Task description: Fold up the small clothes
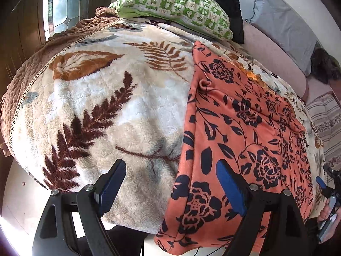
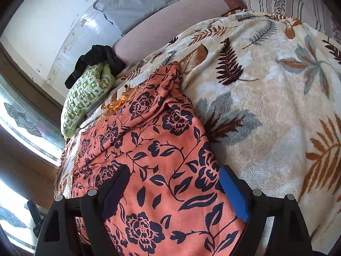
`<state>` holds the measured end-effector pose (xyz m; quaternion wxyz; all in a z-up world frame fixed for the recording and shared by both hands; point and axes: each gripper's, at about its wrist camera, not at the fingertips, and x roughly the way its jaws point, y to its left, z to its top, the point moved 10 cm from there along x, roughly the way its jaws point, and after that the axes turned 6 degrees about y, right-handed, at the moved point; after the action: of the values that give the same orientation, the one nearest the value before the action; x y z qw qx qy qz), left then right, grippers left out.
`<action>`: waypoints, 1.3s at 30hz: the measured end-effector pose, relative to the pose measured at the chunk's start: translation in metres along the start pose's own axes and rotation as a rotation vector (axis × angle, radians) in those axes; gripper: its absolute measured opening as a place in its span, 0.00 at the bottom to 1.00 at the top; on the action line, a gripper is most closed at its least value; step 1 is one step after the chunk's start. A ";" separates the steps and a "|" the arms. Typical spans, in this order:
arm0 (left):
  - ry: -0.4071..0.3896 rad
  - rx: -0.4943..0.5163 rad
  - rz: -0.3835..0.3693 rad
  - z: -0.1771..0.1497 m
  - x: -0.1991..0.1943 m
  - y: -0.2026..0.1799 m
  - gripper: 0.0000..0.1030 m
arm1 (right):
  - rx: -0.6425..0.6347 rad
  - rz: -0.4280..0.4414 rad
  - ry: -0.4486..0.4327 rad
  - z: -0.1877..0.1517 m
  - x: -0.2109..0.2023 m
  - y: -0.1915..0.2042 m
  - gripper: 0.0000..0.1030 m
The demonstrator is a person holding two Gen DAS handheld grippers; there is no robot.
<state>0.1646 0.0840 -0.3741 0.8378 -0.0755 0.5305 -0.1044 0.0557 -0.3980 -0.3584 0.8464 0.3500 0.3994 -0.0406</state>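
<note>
Left gripper (image 1: 170,185) spread wide above the blanket (image 1: 119,111), gripping nothing, one finger over the cloth (image 1: 240,132) edge. Right gripper (image 2: 174,192) gaping too, empty, over the cloth lying flat on the blanket.

No readable text, labels, brands, numbers or signs anywhere in either wrist view

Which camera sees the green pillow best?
The left wrist view. There the green pillow lies broadside at the far edge of the bed, its checked pattern plain, with a black garment behind it. The right wrist view shows the pillow smaller, end-on and squashed at the side, partly behind the orange flowered cloth.
</note>
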 end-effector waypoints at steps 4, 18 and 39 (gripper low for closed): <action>0.070 0.037 -0.038 -0.028 0.011 -0.016 0.59 | 0.023 0.026 0.005 0.000 -0.003 -0.003 0.85; 0.022 0.157 -0.106 -0.037 0.003 -0.051 0.13 | 0.109 0.076 0.025 -0.001 -0.010 -0.020 0.85; 0.110 0.164 -0.174 -0.050 0.014 -0.072 0.14 | -0.284 -0.145 0.254 -0.067 0.017 -0.012 0.38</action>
<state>0.1184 0.0101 -0.3909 0.7986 -0.0465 0.5567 -0.2239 0.0200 -0.3619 -0.4067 0.8248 0.1995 0.5290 -0.0003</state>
